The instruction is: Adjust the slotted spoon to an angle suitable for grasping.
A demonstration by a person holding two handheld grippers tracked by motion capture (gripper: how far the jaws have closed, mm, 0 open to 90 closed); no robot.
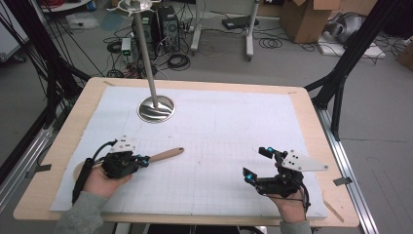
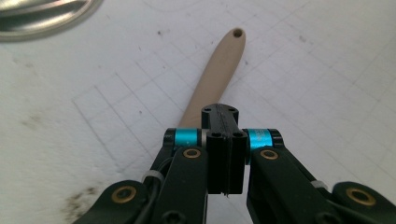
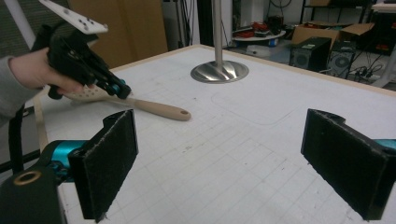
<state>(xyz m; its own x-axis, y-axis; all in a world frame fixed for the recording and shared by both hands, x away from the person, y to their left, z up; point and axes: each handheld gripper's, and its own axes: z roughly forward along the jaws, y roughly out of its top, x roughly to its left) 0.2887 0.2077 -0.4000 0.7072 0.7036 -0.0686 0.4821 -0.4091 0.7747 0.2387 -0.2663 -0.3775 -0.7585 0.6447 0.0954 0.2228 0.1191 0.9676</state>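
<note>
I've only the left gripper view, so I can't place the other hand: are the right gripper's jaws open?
Observer: Yes. The right gripper holds its jaws wide apart over the mat, nothing between them.
Operator: What's at the hidden end of this handle?
Observer: The spatula ends in a flat head with holes, under the left hand.
Operator: And that metal disc?
Observer: It's the base of a stand whose pole rises upright.

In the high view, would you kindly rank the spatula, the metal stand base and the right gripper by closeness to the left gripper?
1. Spatula: clamped in the left gripper.
2. Metal stand base: beyond it, farther up the table.
3. Right gripper: far across, right side.
</note>
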